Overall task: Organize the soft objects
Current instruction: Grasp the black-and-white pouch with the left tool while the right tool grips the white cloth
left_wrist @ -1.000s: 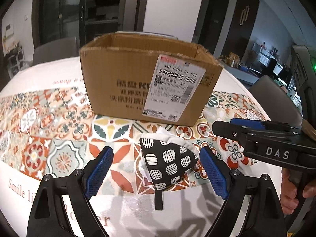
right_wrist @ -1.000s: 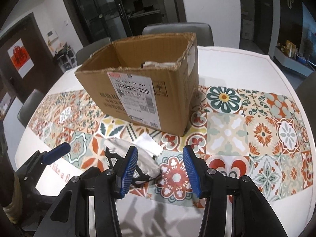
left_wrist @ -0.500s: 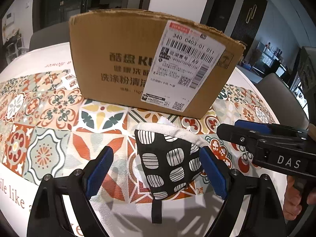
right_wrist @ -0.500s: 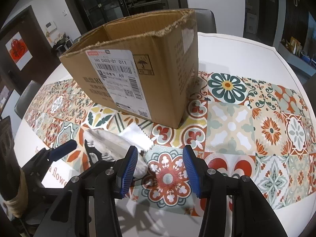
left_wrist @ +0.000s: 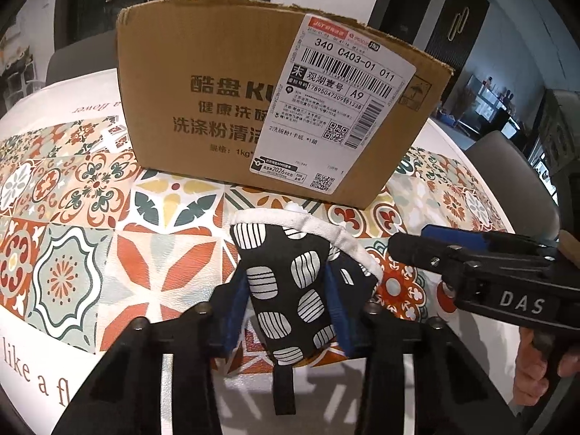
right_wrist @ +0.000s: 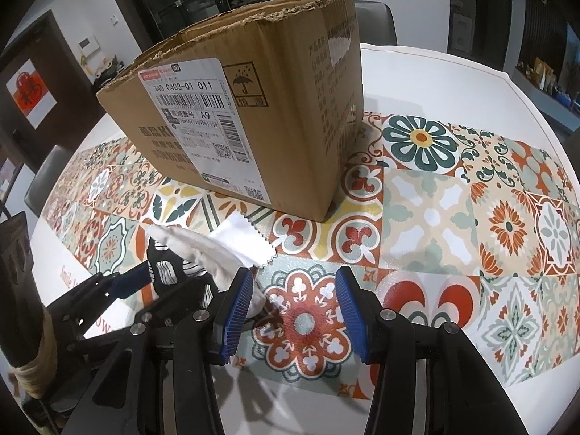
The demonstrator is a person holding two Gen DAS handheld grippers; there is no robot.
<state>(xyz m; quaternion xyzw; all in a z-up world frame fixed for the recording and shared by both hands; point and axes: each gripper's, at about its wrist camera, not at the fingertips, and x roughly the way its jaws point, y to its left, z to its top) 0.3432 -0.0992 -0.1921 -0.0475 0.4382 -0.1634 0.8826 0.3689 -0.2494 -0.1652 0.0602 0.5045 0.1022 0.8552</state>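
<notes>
A black oven mitt (left_wrist: 286, 290) with white striped ovals and a white cuff lies on the patterned tablecloth in front of a cardboard box (left_wrist: 224, 108). My left gripper (left_wrist: 288, 308) is shut on the mitt, blue pads pressing both sides. In the right wrist view the mitt (right_wrist: 203, 253) shows at left with the left gripper (right_wrist: 159, 282) on it. My right gripper (right_wrist: 293, 311) is open and empty just right of the mitt, above the cloth. The box (right_wrist: 282, 108) stands behind.
A small white cloth (right_wrist: 246, 239) with a zigzag edge lies between the mitt and the box. The tiled tablecloth (right_wrist: 453, 217) covers a round white table. Grey chairs (left_wrist: 514, 181) stand around the table's edge.
My left gripper moved forward and closed its jaws on the mitt. The right gripper came lower and closer to the box, still open.
</notes>
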